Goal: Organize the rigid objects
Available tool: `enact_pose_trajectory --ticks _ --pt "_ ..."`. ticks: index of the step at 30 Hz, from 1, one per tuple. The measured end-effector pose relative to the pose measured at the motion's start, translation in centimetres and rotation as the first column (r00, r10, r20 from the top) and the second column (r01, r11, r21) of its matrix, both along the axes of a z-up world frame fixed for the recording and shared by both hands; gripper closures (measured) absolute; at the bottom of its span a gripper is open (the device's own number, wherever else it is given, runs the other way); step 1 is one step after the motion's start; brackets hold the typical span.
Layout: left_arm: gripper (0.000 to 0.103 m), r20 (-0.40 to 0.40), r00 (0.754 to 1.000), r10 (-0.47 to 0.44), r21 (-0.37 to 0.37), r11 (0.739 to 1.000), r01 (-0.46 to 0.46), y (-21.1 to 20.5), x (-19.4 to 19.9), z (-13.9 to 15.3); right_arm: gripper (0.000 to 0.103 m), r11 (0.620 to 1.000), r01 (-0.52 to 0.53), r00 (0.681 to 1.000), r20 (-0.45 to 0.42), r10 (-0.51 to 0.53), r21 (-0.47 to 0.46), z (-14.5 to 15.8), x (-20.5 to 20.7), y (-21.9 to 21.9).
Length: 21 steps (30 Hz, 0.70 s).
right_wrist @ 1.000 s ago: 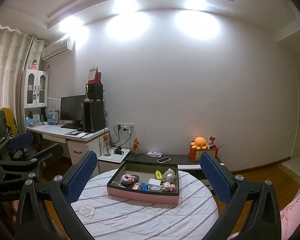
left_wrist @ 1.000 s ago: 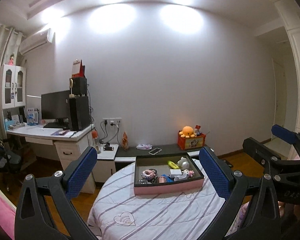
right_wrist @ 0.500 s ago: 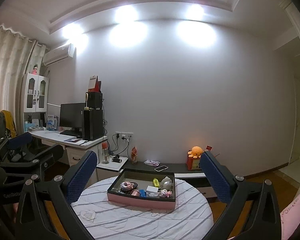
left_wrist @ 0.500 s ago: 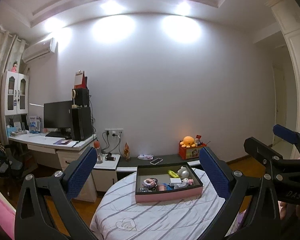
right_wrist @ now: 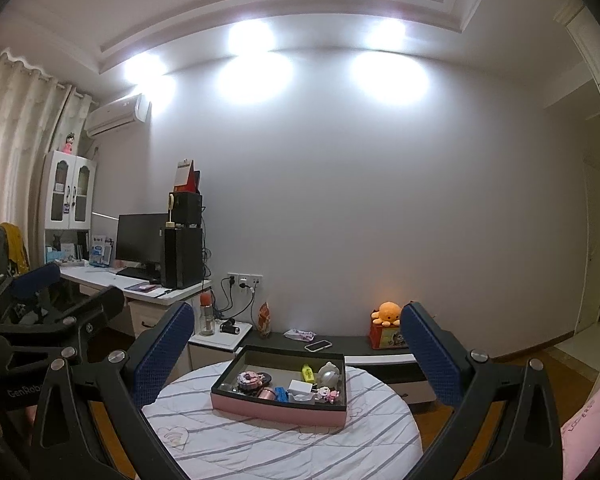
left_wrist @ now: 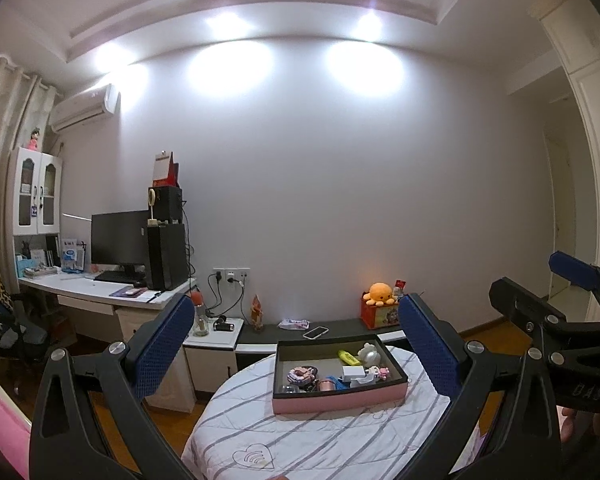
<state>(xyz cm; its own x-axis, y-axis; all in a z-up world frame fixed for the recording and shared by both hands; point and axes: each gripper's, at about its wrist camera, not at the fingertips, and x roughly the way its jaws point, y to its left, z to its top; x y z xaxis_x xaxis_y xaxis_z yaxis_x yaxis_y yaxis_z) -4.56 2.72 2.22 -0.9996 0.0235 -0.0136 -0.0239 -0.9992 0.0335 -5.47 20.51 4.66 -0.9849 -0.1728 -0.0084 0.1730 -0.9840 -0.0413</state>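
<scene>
Round striped table [left_wrist: 320,436] w/ 1 pink tray [left_wrist: 340,400] of small items, 2 grippers — left [left_wrist: 296,344], right [right_wrist: 296,348] — both spread wide, empty.

Both wrist views level, well back from the tray [left_wrist: 340,404] [right_wrist: 278,408], facing the wall behind it, left view from tray's left, sharing table, desk

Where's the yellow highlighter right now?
In both views, the yellow highlighter lies at the pink tray's far side, just left of the white rounded figurine.
</scene>
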Motion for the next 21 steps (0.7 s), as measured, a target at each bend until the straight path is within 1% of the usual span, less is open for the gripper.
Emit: enact_pose_trajectory --ticks 21 --pt "0.000 0.013 1.000 0.004 -0.002 1.000 -0.004 0.15 -0.02 0.03 0.000 1.000 0.005 1.000 0.011 -0.005 0.009 0.06 -0.39 0.15"
